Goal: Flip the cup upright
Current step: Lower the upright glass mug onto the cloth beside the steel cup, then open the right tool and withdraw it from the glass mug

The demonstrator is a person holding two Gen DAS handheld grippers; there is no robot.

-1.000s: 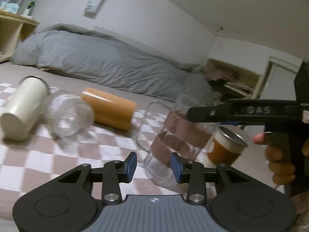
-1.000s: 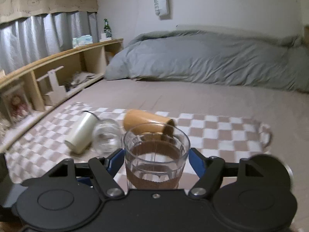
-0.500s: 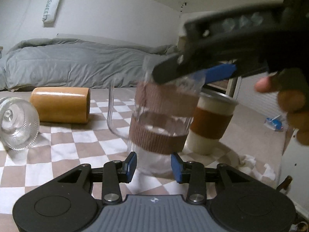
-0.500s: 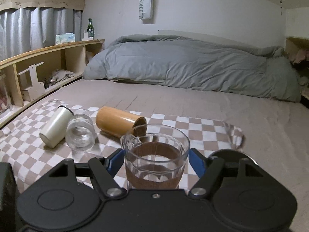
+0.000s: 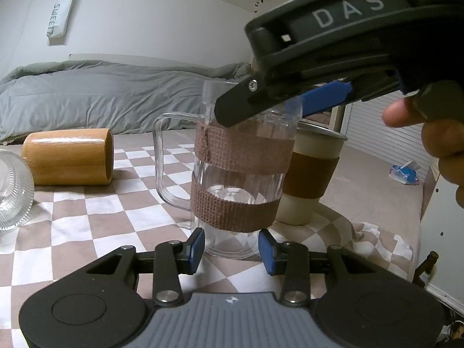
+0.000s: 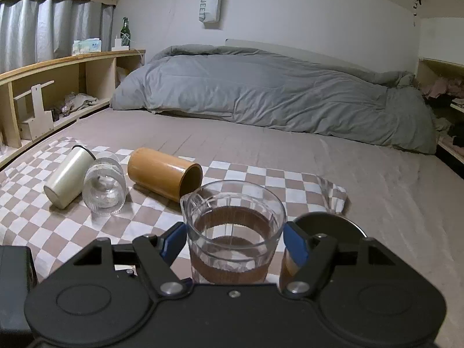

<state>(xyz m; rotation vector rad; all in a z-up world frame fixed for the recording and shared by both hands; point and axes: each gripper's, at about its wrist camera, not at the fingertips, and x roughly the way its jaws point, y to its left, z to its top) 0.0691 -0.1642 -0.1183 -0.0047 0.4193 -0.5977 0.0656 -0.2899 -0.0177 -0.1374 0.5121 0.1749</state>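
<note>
A clear glass mug with two brown bands and a handle stands upright on the checkered cloth. My right gripper has its jaws around the mug near the rim; small gaps show beside the pads, so it looks open. In the left wrist view it reaches in from the upper right. My left gripper is open and empty, low in front of the mug's base. An orange cup, a ribbed glass and a cream cup lie on their sides to the left.
A cream cup with a brown sleeve stands upright right behind the mug. The cloth lies on a bed with a grey duvet at the back. A wooden shelf runs along the left. The cloth's right edge is rumpled.
The mug has come from tilted to upright and down onto the cloth. The right jaws have loosened slightly around it. The left gripper has swung in close to the mug's base.
</note>
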